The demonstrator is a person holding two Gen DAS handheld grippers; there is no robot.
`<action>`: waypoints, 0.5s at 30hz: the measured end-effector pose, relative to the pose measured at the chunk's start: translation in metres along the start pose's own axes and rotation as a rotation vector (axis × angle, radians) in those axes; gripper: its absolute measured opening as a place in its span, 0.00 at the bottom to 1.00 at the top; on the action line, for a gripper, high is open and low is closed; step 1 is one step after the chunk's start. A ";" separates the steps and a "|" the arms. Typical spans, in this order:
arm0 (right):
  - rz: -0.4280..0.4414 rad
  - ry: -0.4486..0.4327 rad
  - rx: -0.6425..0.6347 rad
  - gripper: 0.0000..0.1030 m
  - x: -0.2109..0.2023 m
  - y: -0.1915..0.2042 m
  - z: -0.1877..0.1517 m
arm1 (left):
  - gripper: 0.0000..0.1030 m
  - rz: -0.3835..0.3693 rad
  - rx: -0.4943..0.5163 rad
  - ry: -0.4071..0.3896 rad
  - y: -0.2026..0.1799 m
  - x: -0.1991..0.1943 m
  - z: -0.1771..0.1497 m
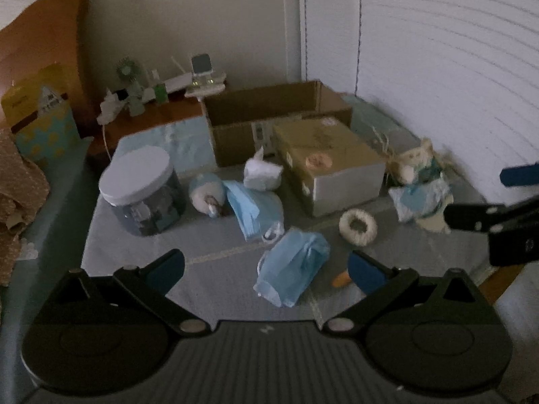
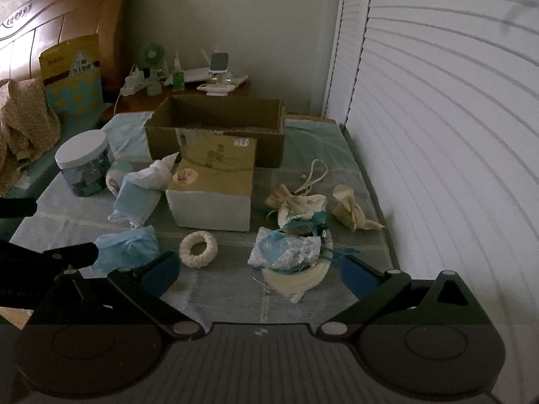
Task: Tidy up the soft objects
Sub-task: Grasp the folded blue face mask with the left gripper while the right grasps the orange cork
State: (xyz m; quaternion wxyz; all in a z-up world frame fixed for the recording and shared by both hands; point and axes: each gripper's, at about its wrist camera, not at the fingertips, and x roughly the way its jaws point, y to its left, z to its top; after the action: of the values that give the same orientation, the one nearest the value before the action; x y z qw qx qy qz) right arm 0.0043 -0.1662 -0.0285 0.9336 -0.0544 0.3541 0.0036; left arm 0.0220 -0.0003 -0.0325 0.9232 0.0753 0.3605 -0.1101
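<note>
- Left gripper: jaws spread wide, nothing between them. Hovers over the bed cover, just short of the near mask bundle.
- Near mask bundle: crumpled blue pack, long axis running from near-left to far-right in the left wrist view, far end pointing toward the closed box. It lies on the cover, touching neither finger.
- Second mask bundle sits further back, long axis running away from the camera and tilted left, next to a paper roll lying on its side.
- White wad rests against the left side of the closed box.
- Right gripper: jaws spread wide, holding nothing. It is aimed at the silver-blue pouch, which lies between the fingertips' line and the closed box, long axis left-right.
- Cream curved piece under the pouch, arc open toward the far side.
- Fluffy ring lies flat, hole up, between the near mask bundle and the pouch, just in front of the closed box.
- Cloth bag and a drawstring bag sit right of the closed box.
- Open box stands behind the closed box, opening up.
- Jar with a white lid stands upright at the far left.
</note>
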 end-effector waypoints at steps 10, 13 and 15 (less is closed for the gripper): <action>0.058 0.025 -0.036 1.00 0.023 0.004 -0.010 | 0.99 -0.064 -0.004 0.108 0.012 0.035 -0.023; 0.084 0.026 -0.050 1.00 0.027 0.009 -0.011 | 0.99 -0.072 0.009 0.131 0.015 0.043 -0.031; 0.095 0.022 -0.065 1.00 0.029 0.014 -0.012 | 0.99 -0.087 0.012 0.142 0.017 0.047 -0.035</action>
State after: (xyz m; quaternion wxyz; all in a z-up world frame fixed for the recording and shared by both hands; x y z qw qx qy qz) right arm 0.0173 -0.1547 -0.0582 0.9263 -0.0678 0.3660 0.0587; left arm 0.0376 0.0167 -0.0894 0.8891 0.0727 0.4275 -0.1464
